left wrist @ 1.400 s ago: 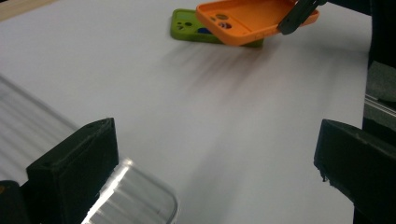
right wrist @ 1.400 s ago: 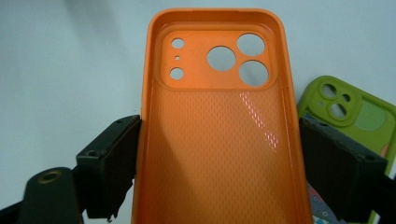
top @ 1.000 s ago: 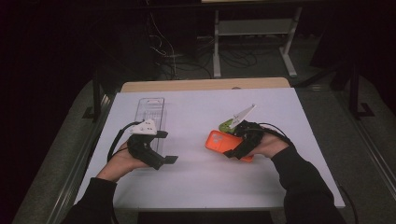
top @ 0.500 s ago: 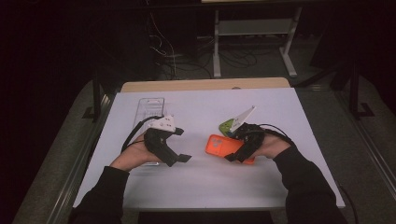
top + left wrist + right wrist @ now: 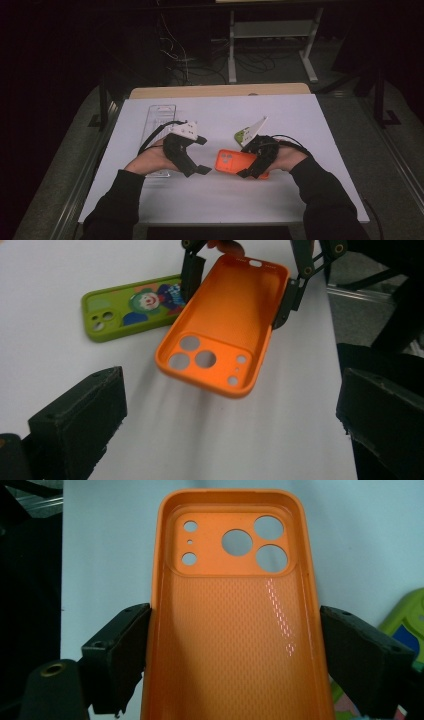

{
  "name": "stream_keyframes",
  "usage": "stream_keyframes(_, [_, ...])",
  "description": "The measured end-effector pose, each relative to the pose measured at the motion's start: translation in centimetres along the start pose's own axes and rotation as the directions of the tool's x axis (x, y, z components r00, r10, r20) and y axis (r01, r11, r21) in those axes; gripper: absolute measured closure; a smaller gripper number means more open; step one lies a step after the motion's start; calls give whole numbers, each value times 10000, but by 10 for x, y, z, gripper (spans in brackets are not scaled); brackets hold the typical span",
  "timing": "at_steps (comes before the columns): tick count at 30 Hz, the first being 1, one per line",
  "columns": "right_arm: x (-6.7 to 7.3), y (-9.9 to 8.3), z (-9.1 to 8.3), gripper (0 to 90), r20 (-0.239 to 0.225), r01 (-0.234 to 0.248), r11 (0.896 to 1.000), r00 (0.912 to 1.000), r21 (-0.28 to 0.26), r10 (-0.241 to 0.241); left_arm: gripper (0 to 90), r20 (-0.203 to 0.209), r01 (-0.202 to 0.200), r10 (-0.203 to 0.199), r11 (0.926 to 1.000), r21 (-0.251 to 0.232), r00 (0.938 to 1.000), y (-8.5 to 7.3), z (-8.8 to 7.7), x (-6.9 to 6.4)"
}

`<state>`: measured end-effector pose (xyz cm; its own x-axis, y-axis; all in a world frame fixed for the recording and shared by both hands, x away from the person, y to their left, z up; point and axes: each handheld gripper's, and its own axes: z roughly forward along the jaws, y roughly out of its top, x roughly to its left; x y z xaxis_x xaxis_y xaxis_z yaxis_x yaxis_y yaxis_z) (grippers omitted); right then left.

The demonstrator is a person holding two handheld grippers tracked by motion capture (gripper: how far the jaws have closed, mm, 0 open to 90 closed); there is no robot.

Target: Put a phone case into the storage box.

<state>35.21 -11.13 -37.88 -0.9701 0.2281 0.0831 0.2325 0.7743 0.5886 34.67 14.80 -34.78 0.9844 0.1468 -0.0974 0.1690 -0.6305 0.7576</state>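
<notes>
My right gripper (image 5: pixel 252 167) is shut on an orange phone case (image 5: pixel 232 161), its jaws pressing the two long sides. The case (image 5: pixel 235 605) is held above the white table with its hollow inside up and its camera holes at the far end. My left gripper (image 5: pixel 202 155) is open with nothing between its jaws, just left of the case. In the left gripper view the orange case (image 5: pixel 225 325) hangs ahead of my wide-apart jaws. A green phone case (image 5: pixel 130 307) with a clown picture lies flat on the table behind the orange one.
A clear plastic tray (image 5: pixel 159 117) lies at the left of the white tabletop (image 5: pixel 300 110), partly under my left forearm. The table's front edge runs close below both hands. Dark floor, cables and a stand lie beyond the far edge.
My left gripper has moved right, away from the clear tray and towards the orange case. The right gripper has kept still with the case in it.
</notes>
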Motion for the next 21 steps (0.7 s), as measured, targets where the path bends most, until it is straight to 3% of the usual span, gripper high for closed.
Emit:
stream_keyframes(9, [7, 5, 0, 151, -164, 560, 9983, 9983, -169, -563, 0, 310, -361, 347, 9983, 456, 9989, 1, 14, -4])
stream_keyframes(14, [12, 8, 3, 151, -286, 895, 9958, 9955, -192, -900, 0, 539, -282, 247, 9975, 645, 9982, 0, 20, -5])
stream_keyframes(17, [16, 9, 5, 151, -330, 1068, 9942, 9937, -118, -1071, 0, 669, -581, 526, 9948, 834, 9964, 0, 26, -3])
stream_keyframes(21, [21, 11, 7, 151, -379, 1339, 9909, 9902, -98, -1342, 0, 803, -620, 522, 9901, 1261, 9954, -1, 37, -7])
